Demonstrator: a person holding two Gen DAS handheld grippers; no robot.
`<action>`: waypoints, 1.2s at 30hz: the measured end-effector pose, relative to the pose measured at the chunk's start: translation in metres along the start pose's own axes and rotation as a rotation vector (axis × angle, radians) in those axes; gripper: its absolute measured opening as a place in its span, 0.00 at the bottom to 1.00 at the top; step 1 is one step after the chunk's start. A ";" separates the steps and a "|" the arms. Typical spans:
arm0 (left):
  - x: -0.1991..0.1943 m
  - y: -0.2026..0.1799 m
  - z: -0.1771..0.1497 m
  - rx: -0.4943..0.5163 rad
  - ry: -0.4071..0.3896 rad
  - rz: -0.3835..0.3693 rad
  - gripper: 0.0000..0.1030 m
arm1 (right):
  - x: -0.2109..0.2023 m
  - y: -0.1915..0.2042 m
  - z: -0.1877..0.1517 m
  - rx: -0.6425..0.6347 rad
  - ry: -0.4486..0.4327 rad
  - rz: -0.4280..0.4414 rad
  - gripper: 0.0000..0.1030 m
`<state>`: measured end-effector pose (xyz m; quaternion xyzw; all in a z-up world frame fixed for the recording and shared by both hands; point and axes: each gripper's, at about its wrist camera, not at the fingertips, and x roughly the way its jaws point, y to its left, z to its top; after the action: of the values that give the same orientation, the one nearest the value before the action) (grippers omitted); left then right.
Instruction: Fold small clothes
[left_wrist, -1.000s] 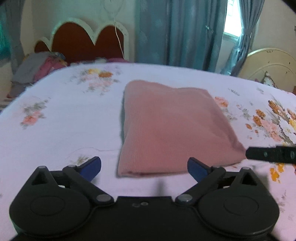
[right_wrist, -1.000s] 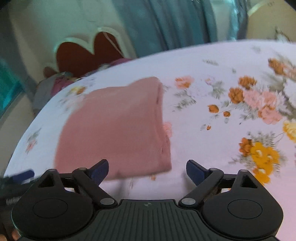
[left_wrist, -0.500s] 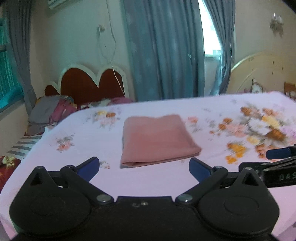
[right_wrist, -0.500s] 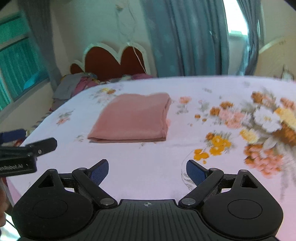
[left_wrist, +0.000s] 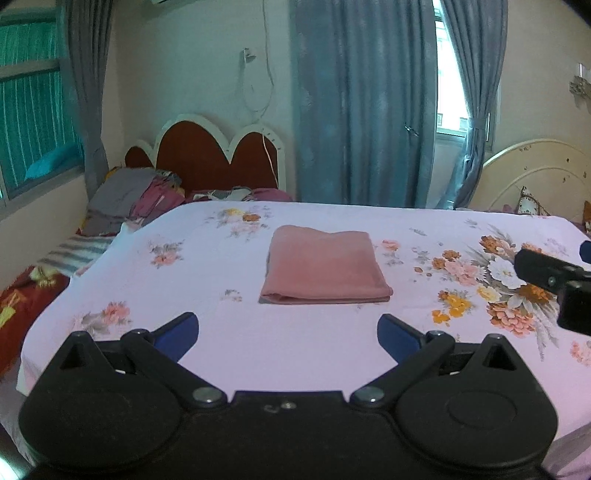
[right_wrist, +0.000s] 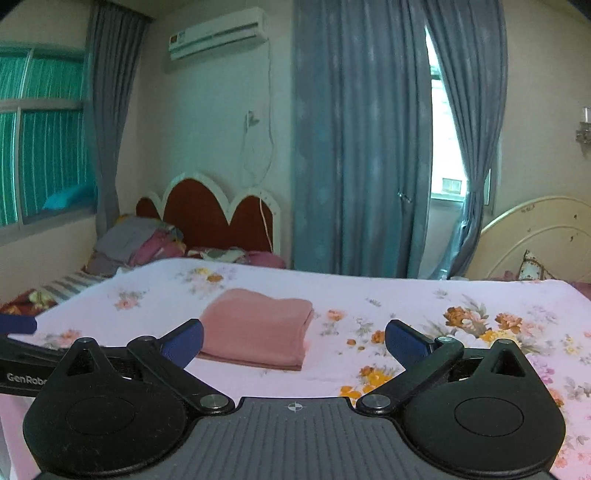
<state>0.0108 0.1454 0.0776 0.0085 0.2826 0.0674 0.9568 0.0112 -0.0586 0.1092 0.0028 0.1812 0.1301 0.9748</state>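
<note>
A pink garment (left_wrist: 325, 267) lies folded into a neat rectangle in the middle of the floral bedsheet (left_wrist: 221, 343); it also shows in the right wrist view (right_wrist: 258, 328). My left gripper (left_wrist: 288, 332) hovers well back from it, open with nothing between its blue pads. My right gripper (right_wrist: 294, 341) is also back from the cloth, its jaws opening wide and empty. Each gripper's tip shows at the edge of the other's view: the right one (left_wrist: 550, 273) and the left one (right_wrist: 18, 325).
A pile of clothes (left_wrist: 133, 199) sits at the far left by the red headboard (left_wrist: 218, 158). Blue curtains (left_wrist: 362, 103) hang behind the bed. A cream headboard (left_wrist: 535, 177) stands at the right. The near edge of the bed lies just below both grippers.
Both grippers have pulled back and risen away from the folded pink garment, which now looks smaller and farther off. The right gripper's jaws have spread a little wider.
</note>
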 end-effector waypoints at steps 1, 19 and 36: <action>-0.002 0.000 -0.001 -0.006 -0.001 0.001 1.00 | -0.001 0.000 0.000 0.004 0.003 0.003 1.00; -0.014 0.000 -0.005 -0.026 -0.019 0.020 1.00 | -0.016 -0.005 -0.003 0.028 -0.009 0.030 1.00; -0.012 0.008 -0.003 -0.029 -0.018 0.025 1.00 | -0.012 -0.003 -0.002 0.046 -0.006 0.033 1.00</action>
<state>-0.0018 0.1517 0.0824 -0.0013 0.2729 0.0836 0.9584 0.0003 -0.0650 0.1117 0.0285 0.1814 0.1422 0.9727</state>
